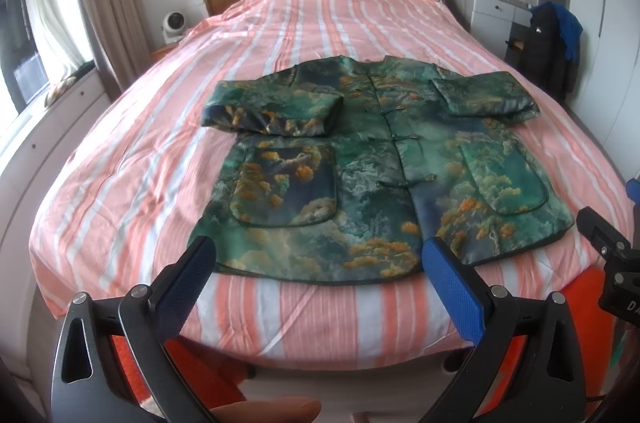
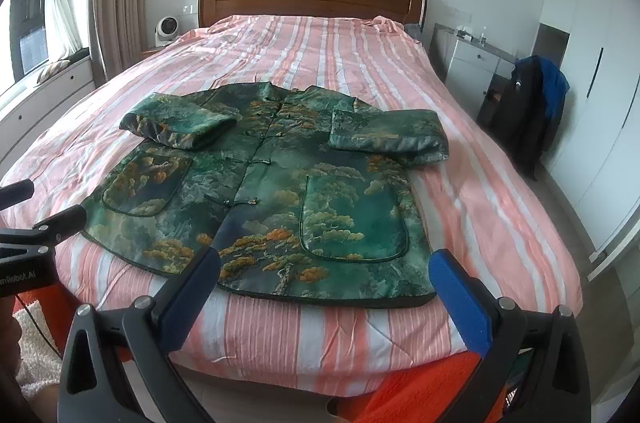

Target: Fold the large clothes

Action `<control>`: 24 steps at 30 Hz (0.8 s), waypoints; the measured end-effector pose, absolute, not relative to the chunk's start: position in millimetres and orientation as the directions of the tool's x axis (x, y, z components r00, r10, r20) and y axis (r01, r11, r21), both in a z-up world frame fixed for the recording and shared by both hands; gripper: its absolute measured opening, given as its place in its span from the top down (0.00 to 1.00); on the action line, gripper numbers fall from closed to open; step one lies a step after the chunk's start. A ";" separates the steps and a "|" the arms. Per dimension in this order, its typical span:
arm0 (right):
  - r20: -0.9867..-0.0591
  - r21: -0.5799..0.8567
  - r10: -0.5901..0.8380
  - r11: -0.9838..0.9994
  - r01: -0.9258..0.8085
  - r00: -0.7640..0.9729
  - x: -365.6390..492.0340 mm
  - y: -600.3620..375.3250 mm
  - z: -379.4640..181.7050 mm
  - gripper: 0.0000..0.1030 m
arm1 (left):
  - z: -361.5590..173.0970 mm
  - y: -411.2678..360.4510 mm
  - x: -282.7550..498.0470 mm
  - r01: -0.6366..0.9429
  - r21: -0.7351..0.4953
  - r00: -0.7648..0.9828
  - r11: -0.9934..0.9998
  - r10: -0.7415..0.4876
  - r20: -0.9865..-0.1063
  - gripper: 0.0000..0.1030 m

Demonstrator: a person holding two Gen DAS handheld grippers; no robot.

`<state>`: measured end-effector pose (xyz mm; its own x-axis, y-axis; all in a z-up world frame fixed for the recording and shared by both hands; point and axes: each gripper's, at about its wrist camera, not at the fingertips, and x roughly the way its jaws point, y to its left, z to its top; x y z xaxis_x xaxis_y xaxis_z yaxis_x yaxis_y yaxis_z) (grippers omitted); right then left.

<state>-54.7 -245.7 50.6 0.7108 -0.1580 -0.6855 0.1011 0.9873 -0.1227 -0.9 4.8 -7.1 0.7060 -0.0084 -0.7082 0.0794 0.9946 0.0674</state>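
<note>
Both grippers' fingers (image 1: 452, 287) (image 2: 460, 299) (spread wide, empty) hover before the jacket (image 1: 360, 163) on the bed (image 1: 120, 183).

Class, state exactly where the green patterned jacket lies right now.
In both wrist views the green patterned jacket lies flat on the striped bedspread near the foot of the bed, sleeves folded inward, just beyond the open jaws.

Left tongs (image 1: 320, 255) spread wide, right tongs (image 2: 326, 267) spread wide, both empty
</note>
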 end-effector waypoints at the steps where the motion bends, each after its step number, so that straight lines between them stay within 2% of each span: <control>1: -0.684 -0.125 -0.160 0.987 0.102 0.712 -54.4 -245.5 50.8 0.00 | -7.9 4.7 -1.0 0.081 0.068 0.705 0.994 -0.009 -0.709 0.00; 24: -0.678 -0.134 -0.190 0.982 0.134 0.710 -52.7 -248.9 48.6 0.00 | -11.7 7.4 -2.4 0.084 0.072 0.701 0.994 -0.007 -0.713 0.00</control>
